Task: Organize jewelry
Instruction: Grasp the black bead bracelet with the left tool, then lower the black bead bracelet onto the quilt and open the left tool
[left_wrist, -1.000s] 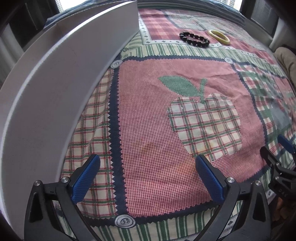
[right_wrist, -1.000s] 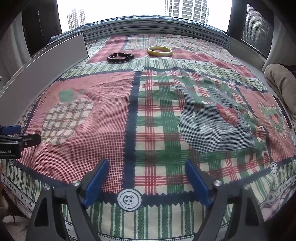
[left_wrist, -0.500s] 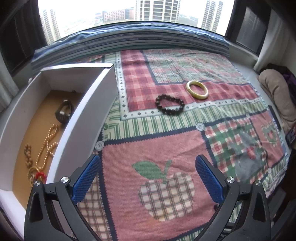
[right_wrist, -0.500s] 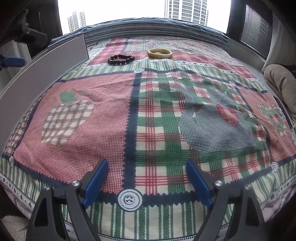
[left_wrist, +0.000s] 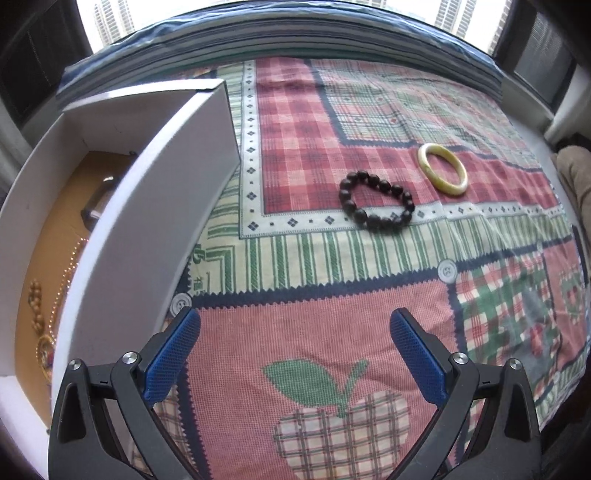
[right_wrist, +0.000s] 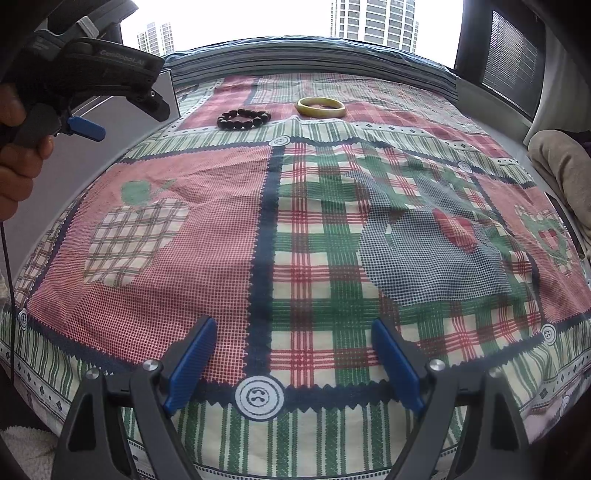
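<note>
A dark bead bracelet lies on the patchwork cloth, and a yellow-green bangle lies just right of it. A white box with a tan floor stands at the left; it holds a gold bead necklace and a dark object, partly hidden by the box wall. My left gripper hangs open above the cloth, short of the bracelet, beside the box wall. My right gripper is open and empty near the cloth's front edge.
The patchwork cloth covers the whole surface. A beige cushion sits at the right edge. A hand holds the left gripper's handle at the upper left of the right wrist view. Windows run along the far side.
My left gripper has risen from low over the cloth and moved forward toward the bracelet, bringing the box's inside into sight. The right gripper has stayed still.
</note>
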